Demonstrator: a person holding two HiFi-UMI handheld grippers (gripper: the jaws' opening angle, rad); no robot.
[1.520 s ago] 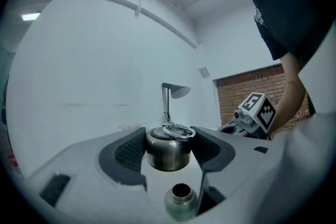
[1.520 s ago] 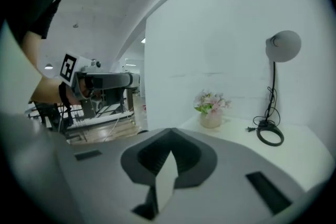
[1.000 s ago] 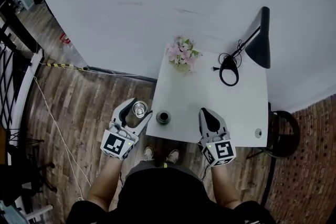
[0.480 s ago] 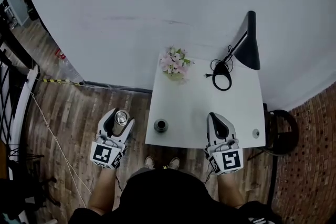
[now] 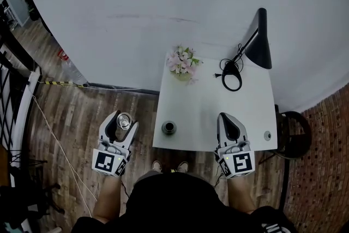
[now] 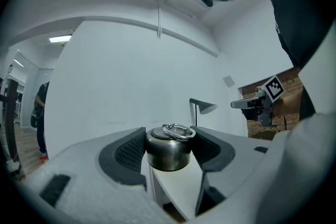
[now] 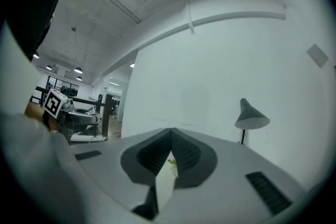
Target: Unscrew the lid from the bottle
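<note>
The left gripper [image 5: 123,120] was clamped on the steel ringed lid [image 5: 125,122], out past the left side of the white table [image 5: 218,106]. The right gripper [image 5: 226,119], jaws pressed together and empty, hung over the table's front edge. The open bottle [image 5: 168,127] stood near that edge, with flowers [image 5: 182,61] and a black lamp [image 5: 260,41] beyond.

white table [image 5: 218,112], pale wall [image 5: 163,3] — pink flowers [image 5: 182,60], black lamp [image 5: 260,43]. the lid [image 6: 168,147] is dull silver steel. brown plank floor [image 5: 82,112], red brick [image 5: 322,161] in the corner. the left gripper [image 5: 123,121] shows black-and-white square markers.

No legible text, label, brand or number shows in any view.
</note>
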